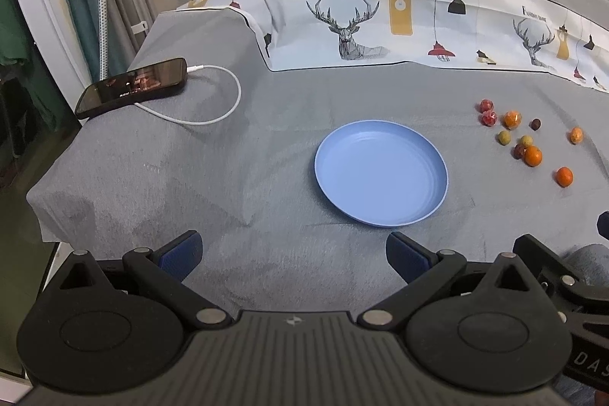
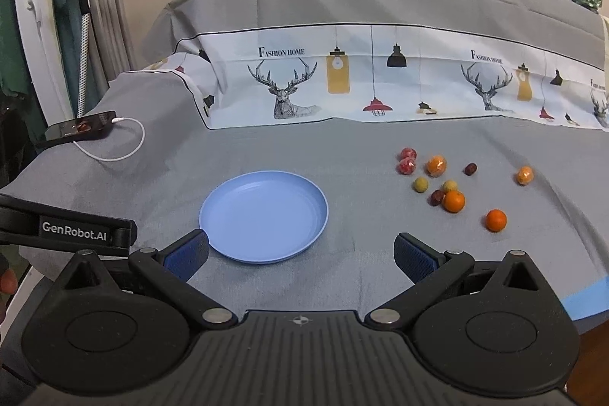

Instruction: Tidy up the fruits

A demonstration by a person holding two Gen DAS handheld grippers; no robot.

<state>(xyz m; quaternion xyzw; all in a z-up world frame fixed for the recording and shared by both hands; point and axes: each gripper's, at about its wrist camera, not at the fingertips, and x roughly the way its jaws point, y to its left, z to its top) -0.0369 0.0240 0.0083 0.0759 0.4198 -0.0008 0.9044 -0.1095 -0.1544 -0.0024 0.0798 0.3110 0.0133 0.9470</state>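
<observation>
An empty blue plate (image 1: pixel 380 174) (image 2: pixel 264 215) lies on the grey cloth. To its right several small fruits are scattered: two bare oranges (image 2: pixel 453 201) (image 2: pixel 496 220) (image 1: pixel 533 155) (image 1: pixel 564 176), two wrapped orange ones (image 2: pixel 436 165) (image 2: pixel 525 175), two red wrapped ones (image 2: pixel 407 160), two yellow-green ones (image 2: pixel 420 184) and two dark red ones (image 2: pixel 471 169). My left gripper (image 1: pixel 293 255) is open, near and left of the plate, with nothing in it. My right gripper (image 2: pixel 300 255) is open just in front of the plate, nothing between its blue pads.
A black phone (image 1: pixel 133 86) on a white cable (image 1: pixel 213 101) lies at the far left of the cloth. A raised, cloth-covered bank with deer print (image 2: pixel 342 82) closes the back. The table's left edge (image 1: pixel 38 208) drops off. Blue tape (image 2: pixel 586 295) marks the right front edge.
</observation>
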